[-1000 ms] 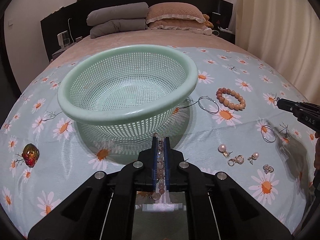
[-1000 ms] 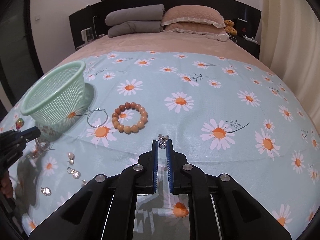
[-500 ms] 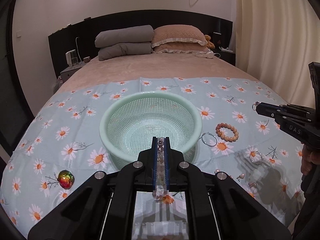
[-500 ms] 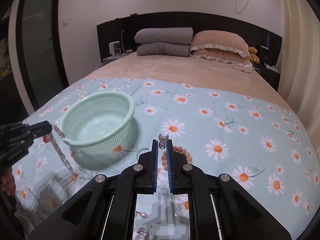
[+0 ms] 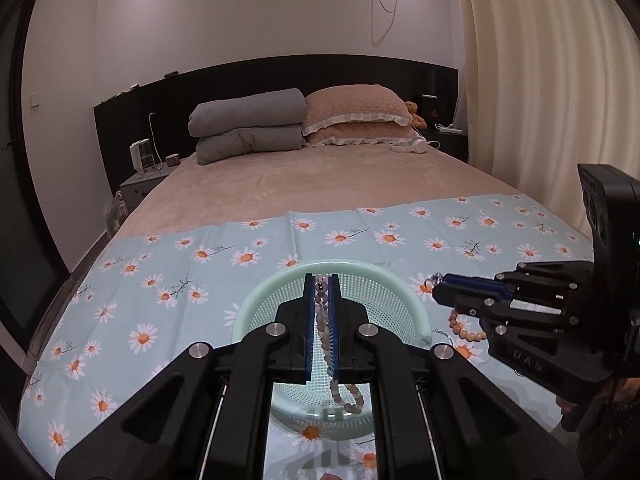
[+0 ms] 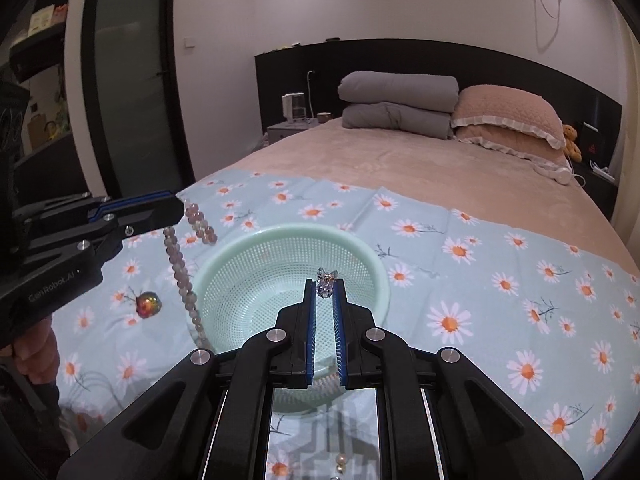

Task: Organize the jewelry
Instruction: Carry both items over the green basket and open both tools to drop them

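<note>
- My left hand-held gripper point(image 5: 322, 280): pads clamped on a pale, round-beaded necklace point(image 5: 326, 336) dangling above the basket point(image 6: 360, 248).
- My right hand-held gripper point(image 6: 325, 284): nearly closed, pinching a small sparkly earring point(image 6: 326, 279).
- Basket: mint perforated plastic, round rim, on daisy-print cloth point(image 6: 500, 280).

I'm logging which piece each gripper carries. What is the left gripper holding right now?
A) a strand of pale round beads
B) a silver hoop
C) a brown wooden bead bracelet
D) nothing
A: the left gripper is closed on a strand of pale beads that hangs down beside the green basket, while the brown bracelet lies on the cloth.
</note>
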`<action>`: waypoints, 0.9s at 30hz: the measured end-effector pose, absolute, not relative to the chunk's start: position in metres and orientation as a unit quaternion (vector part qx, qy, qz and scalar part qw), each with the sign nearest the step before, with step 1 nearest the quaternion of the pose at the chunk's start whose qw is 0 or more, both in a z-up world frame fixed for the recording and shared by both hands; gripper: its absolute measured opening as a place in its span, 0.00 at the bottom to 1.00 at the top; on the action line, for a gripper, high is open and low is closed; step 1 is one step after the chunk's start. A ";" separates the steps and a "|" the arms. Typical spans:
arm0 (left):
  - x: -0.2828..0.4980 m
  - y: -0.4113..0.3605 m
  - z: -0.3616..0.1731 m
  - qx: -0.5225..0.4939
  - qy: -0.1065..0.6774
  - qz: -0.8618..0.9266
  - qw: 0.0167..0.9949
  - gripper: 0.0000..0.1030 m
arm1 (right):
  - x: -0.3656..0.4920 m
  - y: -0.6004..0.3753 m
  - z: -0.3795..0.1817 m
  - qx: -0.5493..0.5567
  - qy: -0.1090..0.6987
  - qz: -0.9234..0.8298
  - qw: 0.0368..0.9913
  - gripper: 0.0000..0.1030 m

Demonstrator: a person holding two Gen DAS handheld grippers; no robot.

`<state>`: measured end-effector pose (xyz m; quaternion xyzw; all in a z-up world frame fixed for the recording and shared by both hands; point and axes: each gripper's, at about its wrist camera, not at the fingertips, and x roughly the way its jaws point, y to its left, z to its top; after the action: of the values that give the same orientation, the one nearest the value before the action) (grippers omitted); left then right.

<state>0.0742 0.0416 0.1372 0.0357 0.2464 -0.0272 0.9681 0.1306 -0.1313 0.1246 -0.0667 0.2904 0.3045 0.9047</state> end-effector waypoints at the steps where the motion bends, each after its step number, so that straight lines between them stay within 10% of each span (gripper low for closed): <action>1: 0.077 0.043 0.138 0.037 0.243 -0.025 0.969 0.06 | 0.132 -0.128 0.122 -0.068 0.293 0.306 0.903 0.08; 7: 0.087 0.046 0.128 0.037 0.251 -0.031 0.967 0.10 | 0.144 -0.119 0.106 -0.070 0.314 0.308 0.895 0.08; 9: 0.087 0.048 0.116 0.035 0.260 -0.028 0.964 0.62 | 0.147 -0.118 0.100 -0.076 0.320 0.298 0.896 0.09; 11: 0.085 0.052 0.106 0.029 0.262 -0.018 0.965 0.81 | 0.148 -0.120 0.096 -0.077 0.326 0.294 0.895 0.10; 16: 0.078 0.072 0.089 0.003 0.281 0.004 0.960 0.81 | 0.147 -0.131 0.094 -0.081 0.325 0.270 0.903 0.33; 27: 0.061 0.075 0.078 0.009 0.291 0.015 0.957 0.81 | 0.144 -0.163 0.101 -0.068 0.316 0.237 0.916 0.52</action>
<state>0.0608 0.0751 0.0776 0.0089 0.2910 0.0154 0.9566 0.1440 -0.1627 0.1007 -0.0679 0.3163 0.2367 0.9162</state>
